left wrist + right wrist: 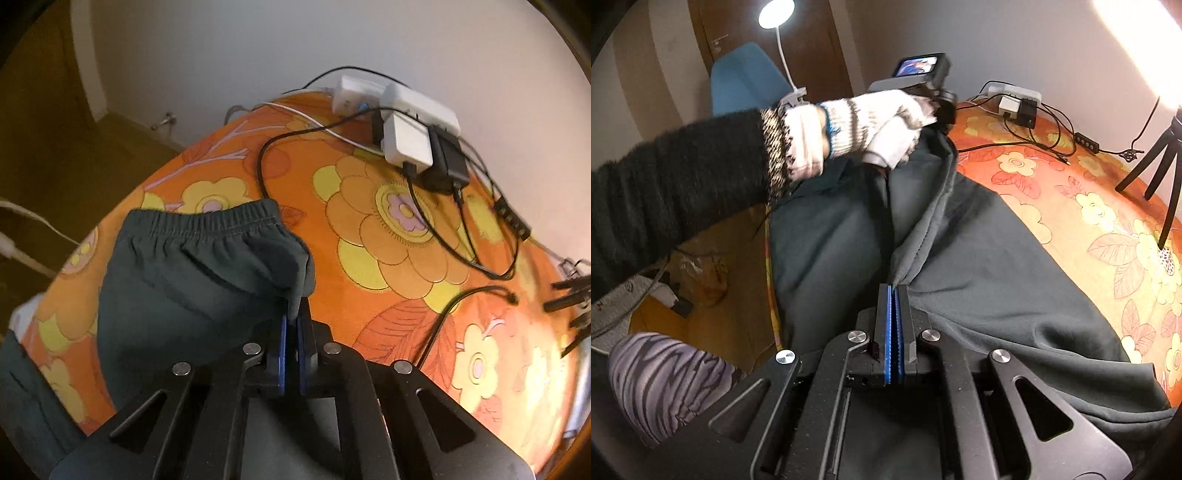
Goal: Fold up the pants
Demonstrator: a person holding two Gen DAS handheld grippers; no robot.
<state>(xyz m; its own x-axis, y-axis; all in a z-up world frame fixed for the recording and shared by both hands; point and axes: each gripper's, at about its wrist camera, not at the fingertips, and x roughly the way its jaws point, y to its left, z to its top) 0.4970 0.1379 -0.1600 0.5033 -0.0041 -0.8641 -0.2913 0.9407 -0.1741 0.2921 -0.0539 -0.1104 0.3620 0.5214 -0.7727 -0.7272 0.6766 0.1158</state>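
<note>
The left hand-held gripper was clamped on a pinch of dark green fabric just below the waistband of the pants; its blue pads were drawn together with only the cloth between them; gripping at the corner of the waist gave control of that whole edge. The right hand-held gripper was likewise closed on a raised ridge of the same garment, along a seam or hem that ran up toward the left hand; which seam could not be told; the two grips at separate points probably kept the cloth taut between them, so that a fold line could form cleanly.

The left hand wore a striped knitted glove and emerged from a dark fuzzy sleeve; it carried the device with its small screen above the fabric.

The pants lay spread on the orange floral cover of a surface that may have been a bed or a counter; one part hung over the near edge. Well beyond the garment, beside the wall, lay a white power strip with chargers and black cables; a tripod stood at the far right; these were clear of the folding area, though a wide sweep of cloth could have snagged the cables.
</note>
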